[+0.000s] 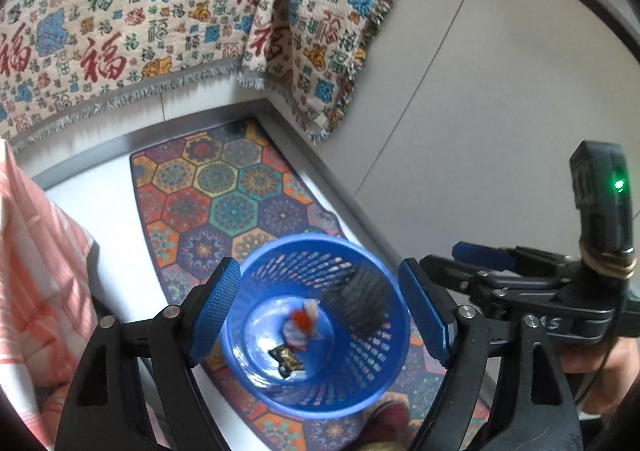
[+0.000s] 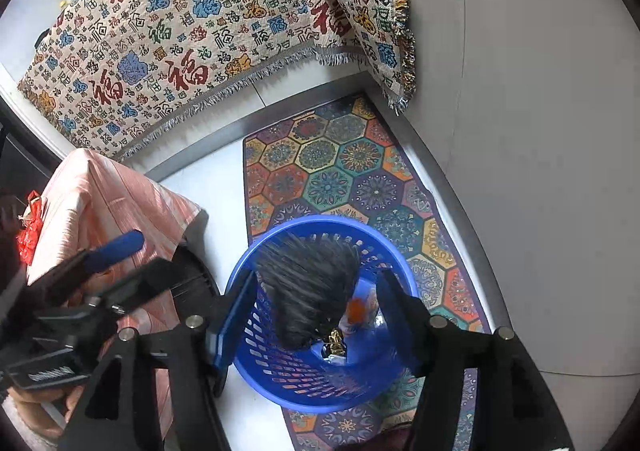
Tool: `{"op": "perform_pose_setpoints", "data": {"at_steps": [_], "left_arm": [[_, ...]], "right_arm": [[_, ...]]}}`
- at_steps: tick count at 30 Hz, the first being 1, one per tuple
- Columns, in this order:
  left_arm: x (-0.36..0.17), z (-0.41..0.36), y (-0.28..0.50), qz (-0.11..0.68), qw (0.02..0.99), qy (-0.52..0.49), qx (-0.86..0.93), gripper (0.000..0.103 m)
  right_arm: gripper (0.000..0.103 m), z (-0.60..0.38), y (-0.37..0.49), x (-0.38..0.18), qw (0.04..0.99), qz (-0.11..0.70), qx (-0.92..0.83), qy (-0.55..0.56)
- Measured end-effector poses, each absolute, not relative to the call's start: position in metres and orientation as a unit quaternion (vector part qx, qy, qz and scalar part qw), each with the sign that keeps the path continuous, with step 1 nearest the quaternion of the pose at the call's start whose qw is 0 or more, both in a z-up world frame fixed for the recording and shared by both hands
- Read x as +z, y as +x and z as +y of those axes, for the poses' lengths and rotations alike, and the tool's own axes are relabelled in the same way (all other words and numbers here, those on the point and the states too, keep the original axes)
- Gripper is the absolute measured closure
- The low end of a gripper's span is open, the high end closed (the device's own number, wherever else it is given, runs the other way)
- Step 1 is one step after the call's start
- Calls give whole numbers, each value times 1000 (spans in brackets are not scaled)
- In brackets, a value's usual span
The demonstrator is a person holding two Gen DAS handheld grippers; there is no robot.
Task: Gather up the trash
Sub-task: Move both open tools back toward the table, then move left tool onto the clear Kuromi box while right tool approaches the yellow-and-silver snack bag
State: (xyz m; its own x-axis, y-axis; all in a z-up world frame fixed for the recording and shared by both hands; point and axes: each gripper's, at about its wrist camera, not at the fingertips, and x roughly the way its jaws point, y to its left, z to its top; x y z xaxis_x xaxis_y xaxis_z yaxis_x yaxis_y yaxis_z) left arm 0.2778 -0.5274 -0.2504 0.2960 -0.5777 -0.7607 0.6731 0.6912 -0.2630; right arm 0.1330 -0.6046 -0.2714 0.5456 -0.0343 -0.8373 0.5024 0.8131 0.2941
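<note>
Below, both tools hang over the bin (image 1: 320, 325).

Left tool (image 1: 320, 313) is spread, its fingers outside the bin's rim on either side; right tool (image 2: 316, 317) is spread too, with nothing between its fingers. Trash (image 1: 302, 325) lies on the bin's floor, straight ahead of both tools, beside a dark blurred brush (image 2: 308, 289). Rug (image 1: 236, 195) lies beyond; floor (image 1: 100, 207) is open left of it.

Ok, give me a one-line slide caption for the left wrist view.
Open left tongs above a blue mesh wastebasket on a hexagon-patterned rug, with an orange-white wrapper and gold foil scrap inside.
</note>
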Motion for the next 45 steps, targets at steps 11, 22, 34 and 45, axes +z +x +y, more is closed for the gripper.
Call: {"op": "perform_pose_setpoints", "data": {"at_steps": [11, 22, 34, 45], "left_arm": [[-190, -463, 246, 422, 814, 25, -399, 16], [-157, -285, 191, 424, 842, 71, -326, 9], [-195, -79, 199, 447, 886, 48, -113, 9], [-219, -18, 208, 454, 889, 21, -59, 4]], "right_arm": [[39, -579, 138, -242, 865, 427, -185, 185], [29, -456, 127, -145, 932, 306, -159, 115], [29, -217, 192, -164, 927, 370, 28, 55], [28, -141, 250, -195, 904, 423, 57, 9]]}}
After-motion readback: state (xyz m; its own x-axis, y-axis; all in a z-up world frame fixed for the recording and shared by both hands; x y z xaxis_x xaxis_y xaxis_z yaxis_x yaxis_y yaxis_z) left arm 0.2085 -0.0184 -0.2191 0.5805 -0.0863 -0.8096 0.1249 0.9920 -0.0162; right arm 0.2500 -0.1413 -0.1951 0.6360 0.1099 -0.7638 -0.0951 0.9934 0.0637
